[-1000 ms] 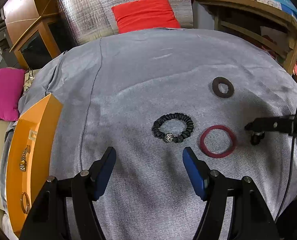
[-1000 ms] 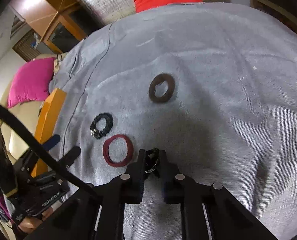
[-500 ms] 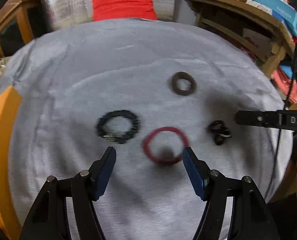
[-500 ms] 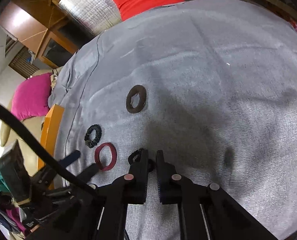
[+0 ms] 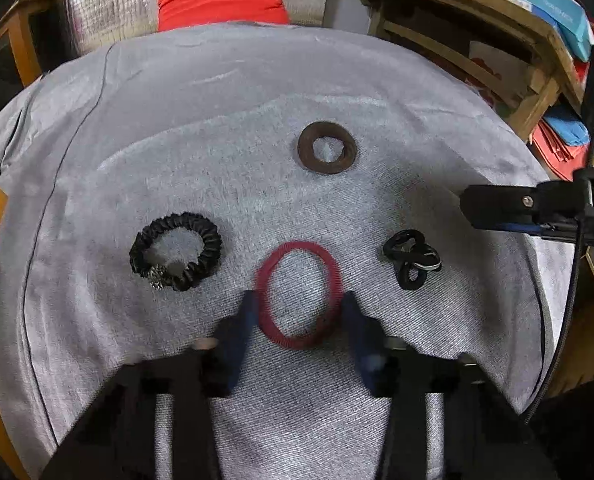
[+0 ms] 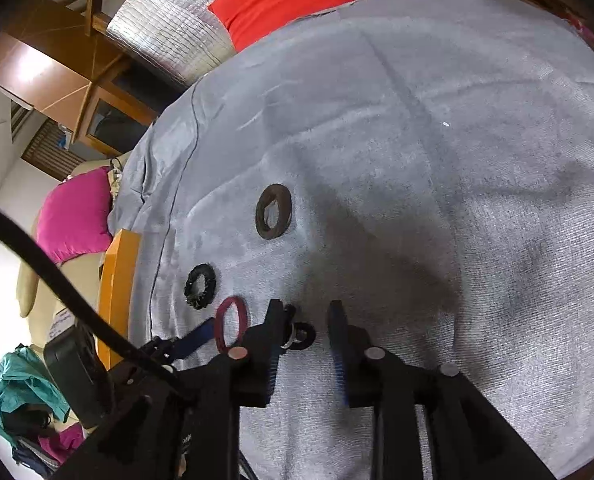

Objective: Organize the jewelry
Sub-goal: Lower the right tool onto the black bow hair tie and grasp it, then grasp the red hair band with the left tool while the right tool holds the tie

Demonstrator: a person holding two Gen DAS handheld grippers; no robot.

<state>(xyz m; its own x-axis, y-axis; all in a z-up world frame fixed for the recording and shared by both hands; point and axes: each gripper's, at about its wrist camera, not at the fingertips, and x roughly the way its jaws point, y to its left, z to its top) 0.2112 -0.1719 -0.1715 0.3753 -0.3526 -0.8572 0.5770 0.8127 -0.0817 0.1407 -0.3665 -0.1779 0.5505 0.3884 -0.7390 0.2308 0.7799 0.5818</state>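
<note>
**Red hair tie sits between the left gripper's parted fingers**

Grey cloth [image 5: 225, 128] covers the work surface, and four ring-shaped pieces lie flat on it. The red hair tie [image 5: 299, 294] lies right between the blue fingertips [image 5: 245, 312] of the left gripper [image 5: 297, 312], whose jaws stand wide apart on either side of it; the motion blur hides whether they touch it. Left of that tie is a black scrunchie [image 5: 175, 256] with a small silvery bead; farther back lies a brown flat ring [image 5: 327, 147]. On the right, a black knotted tie [image 5: 412, 258] with a metal clasp rests on the cloth, just below the black tip of the right gripper [image 6: 307, 322]. From the right wrist view, that gripper is released, its fingers parted, with the knotted tie lying by its left finger and held by nothing. An orange tray [image 6: 117, 280] edges the cloth on the left side. A blue box [image 5: 553, 12] on the wooden shelf carries lettering too blurred to read.
</note>
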